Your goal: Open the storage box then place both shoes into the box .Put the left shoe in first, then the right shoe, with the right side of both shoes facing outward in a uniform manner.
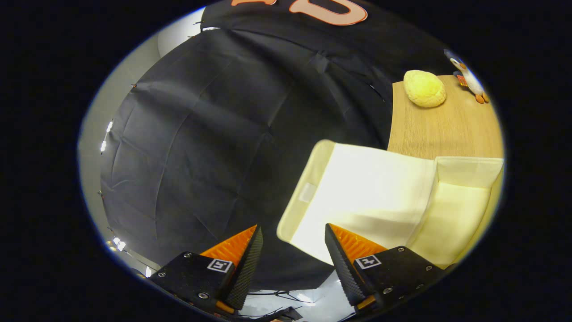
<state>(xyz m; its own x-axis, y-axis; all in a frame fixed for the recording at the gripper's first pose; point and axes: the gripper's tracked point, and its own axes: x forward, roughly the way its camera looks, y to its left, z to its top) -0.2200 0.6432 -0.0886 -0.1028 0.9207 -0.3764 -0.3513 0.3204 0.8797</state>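
The gripper (292, 250) holds its jaws wide apart and empty; the cream fabric storage box (451, 219), its flap lid (357, 197) open, lies just beyond the right jaw on the wooden counter (447, 129).

Gripper (292, 239) open, empty; cream storage box (371, 197) lid raised just ahead.

A wooden table (447, 129) carries a yellow knobbly plush ball (424, 88) near its far edge. A small toy bird (469, 78) with orange feet stands just beside that ball.
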